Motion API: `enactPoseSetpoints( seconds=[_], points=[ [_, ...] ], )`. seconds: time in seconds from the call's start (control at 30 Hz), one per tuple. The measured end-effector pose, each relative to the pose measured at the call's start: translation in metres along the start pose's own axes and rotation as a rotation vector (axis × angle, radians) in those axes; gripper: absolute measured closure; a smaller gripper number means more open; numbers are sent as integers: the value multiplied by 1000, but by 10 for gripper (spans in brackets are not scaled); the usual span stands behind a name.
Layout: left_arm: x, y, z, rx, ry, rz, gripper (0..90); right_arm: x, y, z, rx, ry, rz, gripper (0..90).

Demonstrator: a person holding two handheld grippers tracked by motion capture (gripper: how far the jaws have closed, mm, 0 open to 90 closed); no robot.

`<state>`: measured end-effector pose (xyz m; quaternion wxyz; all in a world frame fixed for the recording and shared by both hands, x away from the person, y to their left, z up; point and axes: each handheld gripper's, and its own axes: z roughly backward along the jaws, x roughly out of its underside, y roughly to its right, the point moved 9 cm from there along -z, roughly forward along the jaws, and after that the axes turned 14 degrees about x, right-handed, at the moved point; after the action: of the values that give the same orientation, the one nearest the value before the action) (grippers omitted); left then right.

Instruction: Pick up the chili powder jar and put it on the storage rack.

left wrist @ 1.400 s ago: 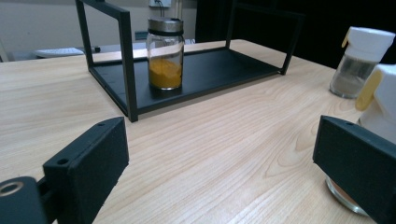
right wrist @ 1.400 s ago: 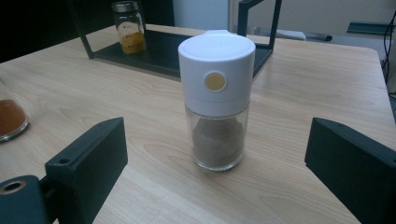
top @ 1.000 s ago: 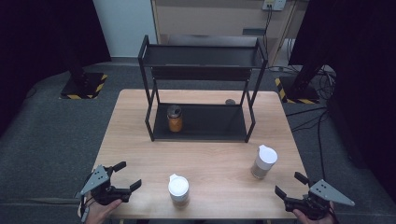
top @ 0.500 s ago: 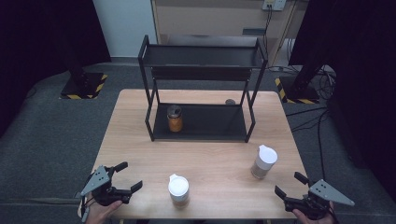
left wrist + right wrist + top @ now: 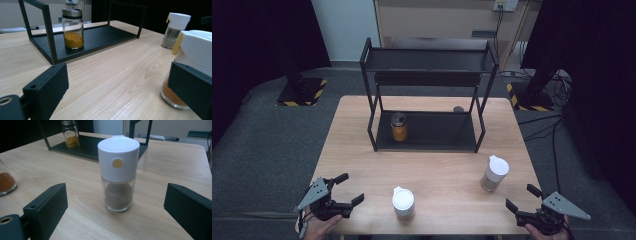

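The left gripper (image 5: 349, 191) sits at the table's (image 5: 362, 150) seven o'clock corner, jaws wide and empty. The right gripper (image 5: 522, 198) sits at five o'clock, also spread wide, holding nothing. An orange-spice shaker (image 5: 403, 202) stands at six o'clock near the front edge. The brown-spice shaker (image 5: 118, 173) stands at four o'clock, squarely ahead of the right jaws; its white cap bears a plain yellow dot. A turmeric jar (image 5: 72, 28) stands on the black rack's (image 5: 432, 132) lower shelf. No jar shows a readable label.

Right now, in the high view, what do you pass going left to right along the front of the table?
Left gripper → white-capped jar of orange spice → white-capped jar of brown spice → right gripper.
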<state>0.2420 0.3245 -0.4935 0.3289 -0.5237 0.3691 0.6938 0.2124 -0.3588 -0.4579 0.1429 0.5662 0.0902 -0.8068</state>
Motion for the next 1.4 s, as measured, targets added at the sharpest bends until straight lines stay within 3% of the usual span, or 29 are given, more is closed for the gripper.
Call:
enactPoseSetpoints(
  seconds=[0.23, 0.5, 0.9, 1.4],
  points=[
    [0, 0, 0, 6, 0, 0, 24, -7, -5, -2, -30, -2, -5, 52],
    [0, -1, 0, 2, 1, 2, 19, -19, -14, -7, -69, -10, 28, 50],
    [0, -1, 0, 4, -4, 1, 19, -58, -47, -27, -176, -8, 85, 50],
    [0, 0, 0, 5, -12, -1, 18, -87, -86, -49, -315, -14, 143, 50]
  ],
)
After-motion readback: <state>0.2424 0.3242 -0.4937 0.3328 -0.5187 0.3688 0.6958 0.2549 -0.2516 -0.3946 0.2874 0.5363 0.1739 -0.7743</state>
